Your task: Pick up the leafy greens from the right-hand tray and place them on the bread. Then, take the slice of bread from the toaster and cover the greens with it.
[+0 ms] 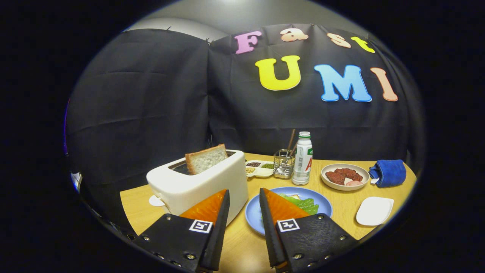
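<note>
A white toaster (197, 182) stands on the wooden table just beyond my left finger, with a slice of bread (206, 158) sticking up from its slot. A blue plate (253, 212) lies right ahead of my fingers; leafy greens (303, 204) rest on it over a slice of bread (294, 196) that barely peeks out behind them. My right finger hides part of the plate. My gripper (244, 195) hangs open above the plate's near edge, nothing between its fingers.
Beyond the plate stand a white bottle (302, 158), a wire holder with sticks (283, 163) and a small divided dish of seeds (258, 168). To the right sit a bowl of meat (344, 176), a blue cloth (389, 173) and an empty white tray (374, 211).
</note>
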`<control>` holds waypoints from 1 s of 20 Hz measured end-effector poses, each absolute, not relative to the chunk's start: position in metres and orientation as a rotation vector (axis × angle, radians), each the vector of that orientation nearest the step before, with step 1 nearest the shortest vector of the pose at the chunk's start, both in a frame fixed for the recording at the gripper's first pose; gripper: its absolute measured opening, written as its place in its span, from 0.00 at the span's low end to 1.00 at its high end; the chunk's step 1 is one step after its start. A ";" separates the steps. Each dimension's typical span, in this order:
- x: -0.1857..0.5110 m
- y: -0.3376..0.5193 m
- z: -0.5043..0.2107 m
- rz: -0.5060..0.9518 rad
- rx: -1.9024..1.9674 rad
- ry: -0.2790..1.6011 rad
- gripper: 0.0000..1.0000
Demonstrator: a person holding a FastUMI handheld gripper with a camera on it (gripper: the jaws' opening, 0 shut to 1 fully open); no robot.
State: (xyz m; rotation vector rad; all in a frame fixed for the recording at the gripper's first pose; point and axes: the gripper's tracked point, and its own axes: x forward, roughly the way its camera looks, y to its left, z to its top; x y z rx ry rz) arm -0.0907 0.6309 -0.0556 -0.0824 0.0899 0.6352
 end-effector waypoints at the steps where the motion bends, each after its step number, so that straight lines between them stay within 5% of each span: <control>1: -0.098 0.639 -0.051 0.646 -0.093 0.070 0.48; 10: -0.116 0.673 -0.005 0.633 -0.096 -0.076 0.47; 20: -0.091 0.728 -0.025 0.583 -0.136 -0.005 0.47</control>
